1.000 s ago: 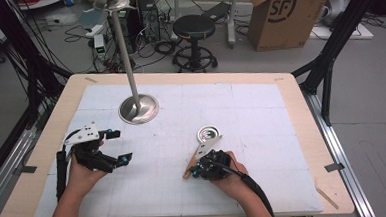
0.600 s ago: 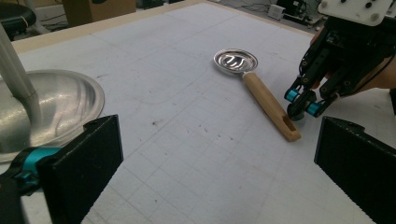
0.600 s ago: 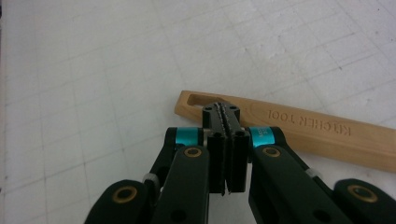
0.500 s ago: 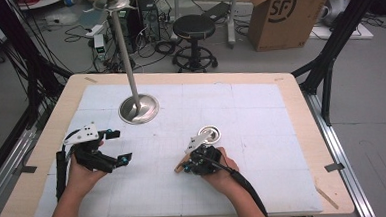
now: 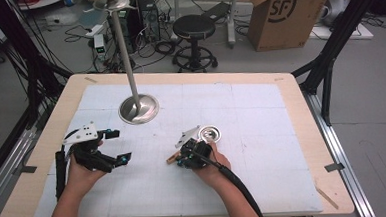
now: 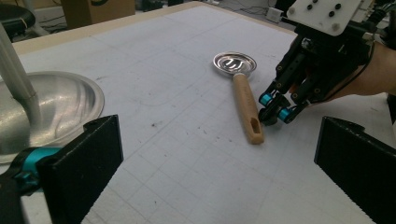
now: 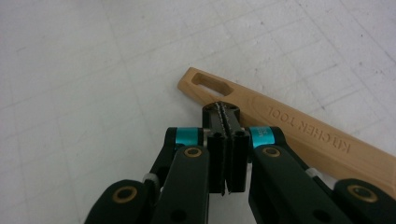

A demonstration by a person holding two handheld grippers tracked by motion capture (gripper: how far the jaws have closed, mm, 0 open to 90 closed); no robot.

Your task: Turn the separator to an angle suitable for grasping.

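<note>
A spoon with a metal bowl (image 5: 210, 134) and a pale wooden handle (image 6: 245, 102) lies flat on the white mat. My right gripper (image 5: 178, 161) is shut with nothing between its jaws. Its tips (image 7: 225, 112) rest at the edge of the handle (image 7: 299, 130), near the slotted end; I cannot tell whether they press on it. The left gripper view has that right gripper (image 6: 273, 112) beside the handle's near end. My left gripper (image 5: 119, 146) is open and holds nothing, at the mat's left, apart from the spoon; its jaws frame the left gripper view (image 6: 219, 140).
A metal stand (image 5: 138, 110) with a round base and a tall pole rises at the mat's back left, and its base (image 6: 51, 107) lies close to my left jaw. The wooden table edge (image 5: 301, 108) rings the mat. Beyond are a stool (image 5: 193, 26) and a cardboard box (image 5: 286, 8).
My right hand has slid left along the spoon's handle toward its slotted end, jaws staying shut. The spoon and my left hand have kept still.
</note>
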